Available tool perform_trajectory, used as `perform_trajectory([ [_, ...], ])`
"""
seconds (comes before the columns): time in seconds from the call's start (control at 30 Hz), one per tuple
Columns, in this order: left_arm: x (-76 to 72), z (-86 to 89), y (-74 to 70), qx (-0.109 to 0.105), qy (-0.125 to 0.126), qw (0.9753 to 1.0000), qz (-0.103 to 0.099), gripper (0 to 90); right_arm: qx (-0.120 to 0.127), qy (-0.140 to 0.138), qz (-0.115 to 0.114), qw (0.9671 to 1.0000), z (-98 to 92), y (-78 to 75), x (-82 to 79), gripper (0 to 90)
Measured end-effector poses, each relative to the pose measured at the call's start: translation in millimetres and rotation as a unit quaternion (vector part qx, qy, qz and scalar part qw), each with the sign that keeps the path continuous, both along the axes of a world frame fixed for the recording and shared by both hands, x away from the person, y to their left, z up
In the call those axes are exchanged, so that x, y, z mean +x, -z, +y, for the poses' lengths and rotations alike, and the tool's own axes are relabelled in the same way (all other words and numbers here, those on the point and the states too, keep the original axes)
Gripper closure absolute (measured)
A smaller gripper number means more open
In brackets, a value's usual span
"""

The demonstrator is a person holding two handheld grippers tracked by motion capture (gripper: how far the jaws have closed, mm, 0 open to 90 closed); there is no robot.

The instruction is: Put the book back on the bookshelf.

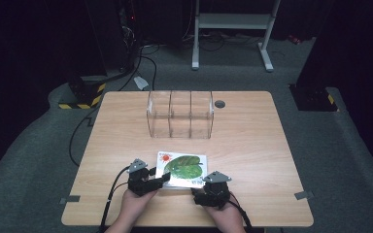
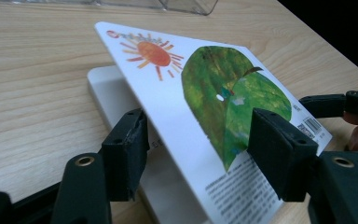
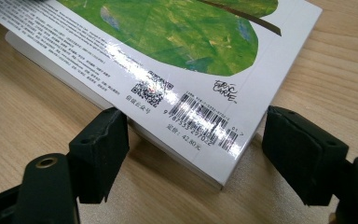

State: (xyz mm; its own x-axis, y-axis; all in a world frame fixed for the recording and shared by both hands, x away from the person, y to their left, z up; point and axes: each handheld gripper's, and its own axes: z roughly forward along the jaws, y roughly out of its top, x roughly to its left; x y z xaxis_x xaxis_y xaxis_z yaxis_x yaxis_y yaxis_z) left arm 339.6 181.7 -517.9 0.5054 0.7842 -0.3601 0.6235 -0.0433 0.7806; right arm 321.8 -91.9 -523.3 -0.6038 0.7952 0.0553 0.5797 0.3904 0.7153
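A white picture book with a green leaf and an orange sun on its cover lies near the table's front edge. My left gripper is at the book's near left corner. In the left gripper view the cover is tilted up off the white pages and runs between the open jaws of the left gripper, one jaw under it and one over it. My right gripper is at the near right corner. In its own view the right gripper stands open on either side of the barcode corner of the book.
A clear plastic box with three compartments stands at the middle back of the wooden table. A small grey cap sits in the tabletop behind it. Cables and a white desk frame are on the floor beyond.
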Motion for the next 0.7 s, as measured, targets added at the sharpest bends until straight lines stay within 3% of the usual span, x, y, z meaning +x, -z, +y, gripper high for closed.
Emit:
perform_trajectory([
  [0.33,-0.7,6.1,-4.2,-0.009,0.014,0.9999,-0.002,51.6,-0.003,-0.001,-0.002,1.0000,-0.2,0.0,-1.0,23.3],
  [0.53,-2.8,7.9,-5.2,0.002,0.025,0.9996,-0.014,55.7,0.008,-0.009,0.010,0.9999,-3.9,-1.3,-1.0,24.1],
  [0.63,-4.1,8.2,-5.5,0.020,0.031,0.9991,-0.023,56.8,0.002,-0.015,0.008,0.9999,-3.8,-1.4,-1.0,23.7],
  [0.7,-4.8,7.7,-4.1,0.026,0.033,0.9988,-0.024,58.7,0.022,-0.013,0.015,0.9996,-6.9,-2.6,-0.7,26.5],
])
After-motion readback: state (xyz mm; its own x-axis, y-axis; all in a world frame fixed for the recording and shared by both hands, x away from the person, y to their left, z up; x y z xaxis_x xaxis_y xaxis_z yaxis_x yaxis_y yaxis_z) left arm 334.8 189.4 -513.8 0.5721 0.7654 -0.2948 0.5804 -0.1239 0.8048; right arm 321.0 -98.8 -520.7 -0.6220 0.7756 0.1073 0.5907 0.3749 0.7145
